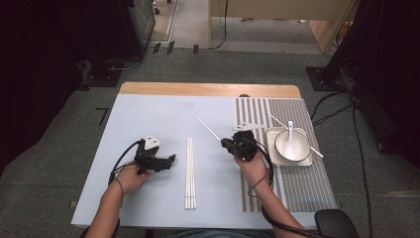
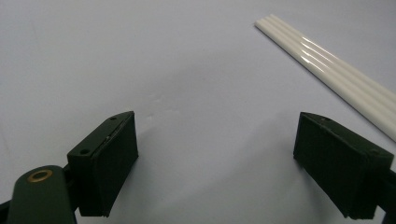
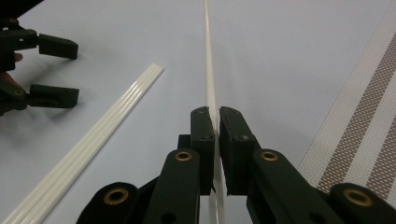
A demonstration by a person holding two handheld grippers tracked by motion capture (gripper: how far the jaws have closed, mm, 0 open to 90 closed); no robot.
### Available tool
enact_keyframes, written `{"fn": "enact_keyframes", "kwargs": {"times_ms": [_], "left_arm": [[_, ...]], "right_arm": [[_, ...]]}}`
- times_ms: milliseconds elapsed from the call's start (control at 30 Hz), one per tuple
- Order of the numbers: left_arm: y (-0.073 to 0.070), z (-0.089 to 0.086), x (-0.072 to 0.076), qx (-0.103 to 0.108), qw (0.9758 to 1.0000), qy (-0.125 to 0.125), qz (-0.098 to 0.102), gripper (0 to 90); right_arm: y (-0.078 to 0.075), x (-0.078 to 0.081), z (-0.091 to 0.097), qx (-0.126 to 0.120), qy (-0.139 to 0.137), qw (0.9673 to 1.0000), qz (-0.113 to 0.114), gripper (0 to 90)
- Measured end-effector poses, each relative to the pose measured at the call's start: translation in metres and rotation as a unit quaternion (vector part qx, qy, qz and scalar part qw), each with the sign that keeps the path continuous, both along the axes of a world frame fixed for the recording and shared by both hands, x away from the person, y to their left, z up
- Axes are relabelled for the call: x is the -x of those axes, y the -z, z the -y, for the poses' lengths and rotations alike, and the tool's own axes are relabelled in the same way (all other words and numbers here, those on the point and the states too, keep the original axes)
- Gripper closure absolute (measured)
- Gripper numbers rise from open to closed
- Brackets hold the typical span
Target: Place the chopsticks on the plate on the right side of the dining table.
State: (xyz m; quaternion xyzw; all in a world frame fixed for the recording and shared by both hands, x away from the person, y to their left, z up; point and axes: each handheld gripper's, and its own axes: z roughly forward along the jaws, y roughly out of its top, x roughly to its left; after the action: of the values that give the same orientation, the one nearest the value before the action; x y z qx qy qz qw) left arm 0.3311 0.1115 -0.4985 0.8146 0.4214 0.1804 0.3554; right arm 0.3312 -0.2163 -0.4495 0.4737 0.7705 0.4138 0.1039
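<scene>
My right gripper [image 1: 224, 143] [image 3: 216, 116] is shut on a single white chopstick [image 1: 208, 128] [image 3: 209, 60], which runs from the jaws away toward the back left, above the pale blue table cover. Several more white chopsticks [image 1: 190, 173] [image 3: 93, 144] [image 2: 336, 77] lie side by side in a neat row at the middle of the table. My left gripper [image 1: 171, 159] [image 2: 215, 163] rests low at the left of that row. Its jaws stand wide open with nothing between them, and they point toward the row. The right gripper view also shows the left gripper [image 3: 74, 72] open.
A striped placemat [image 1: 297, 183] [image 3: 364, 116] covers the right side of the table. On it a white tray [image 1: 271, 134] holds a white bowl [image 1: 283, 148] with a white spoon [image 1: 290, 136] in it. Another chopstick [image 1: 277, 120] lies slanted across the tray.
</scene>
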Motion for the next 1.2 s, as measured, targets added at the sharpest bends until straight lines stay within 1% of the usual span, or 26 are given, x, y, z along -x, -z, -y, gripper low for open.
{"fn": "enact_keyframes", "kwargs": {"times_ms": [67, 133, 200, 500, 633, 767, 833, 867, 900, 967, 1067, 1133, 1167, 1200], "left_arm": [[0.000, 0.000, 0.000, 0.001, 1.0000, -0.001, 0.000, 13.5], [0.000, 0.000, 0.000, 0.001, 1.0000, -0.001, 0.000, 13.5], [0.000, 0.000, 0.000, 0.001, 1.0000, -0.001, 0.000, 13.5], [0.000, 0.000, 0.000, 0.001, 1.0000, -0.001, 0.000, 13.5], [0.000, 0.000, 0.000, 0.001, 1.0000, 0.000, 0.000, 13.5], [0.000, 0.000, 0.000, 0.001, 1.0000, 0.000, 0.000, 13.5], [0.000, 0.000, 0.000, 0.001, 1.0000, 0.000, 0.000, 13.5], [0.000, 0.000, 0.000, 0.002, 1.0000, -0.001, 0.001, 13.5], [0.000, 0.000, 0.000, 0.001, 1.0000, -0.001, 0.001, 13.5], [0.000, 0.000, 0.000, 0.001, 1.0000, -0.001, 0.000, 13.5], [0.000, 0.000, 0.000, 0.002, 1.0000, -0.001, 0.000, 13.5], [0.000, 0.000, 0.000, 0.001, 1.0000, -0.001, 0.000, 13.5], [0.000, 0.000, 0.000, 0.001, 1.0000, -0.001, 0.000, 13.5], [0.000, 0.000, 0.000, 0.001, 1.0000, -0.001, 0.000, 13.5]], "right_arm": [[-0.003, -0.002, 0.003, 0.005, 0.000, 1.0000, 0.005, 85.0], [-0.005, -0.003, 0.004, 0.006, 0.000, 1.0000, 0.006, 85.0], [-0.010, -0.006, 0.008, 0.007, 0.002, 0.9999, 0.009, 85.0], [-0.018, -0.011, 0.021, -0.001, 0.007, 1.0000, 0.005, 85.0], [-0.023, -0.013, 0.027, 0.004, 0.005, 0.9999, 0.008, 85.0], [-0.032, -0.019, 0.039, -0.009, 0.011, 0.9999, 0.005, 85.0], [-0.034, -0.020, 0.040, -0.009, 0.013, 0.9999, 0.006, 85.0], [-0.037, -0.021, 0.044, -0.001, 0.012, 0.9999, 0.009, 85.0], [-0.037, -0.021, 0.044, -0.001, 0.012, 0.9999, 0.009, 85.0], [-0.044, -0.024, 0.050, 0.001, 0.014, 0.9998, 0.014, 85.0], [-0.051, -0.025, 0.059, -0.001, 0.019, 0.9997, 0.014, 85.0], [-0.055, -0.027, 0.065, -0.001, 0.022, 0.9996, 0.016, 85.0], [-0.055, -0.027, 0.065, -0.001, 0.022, 0.9996, 0.016, 85.0], [-0.058, -0.029, 0.072, -0.001, 0.025, 0.9996, 0.016, 85.0]]}}
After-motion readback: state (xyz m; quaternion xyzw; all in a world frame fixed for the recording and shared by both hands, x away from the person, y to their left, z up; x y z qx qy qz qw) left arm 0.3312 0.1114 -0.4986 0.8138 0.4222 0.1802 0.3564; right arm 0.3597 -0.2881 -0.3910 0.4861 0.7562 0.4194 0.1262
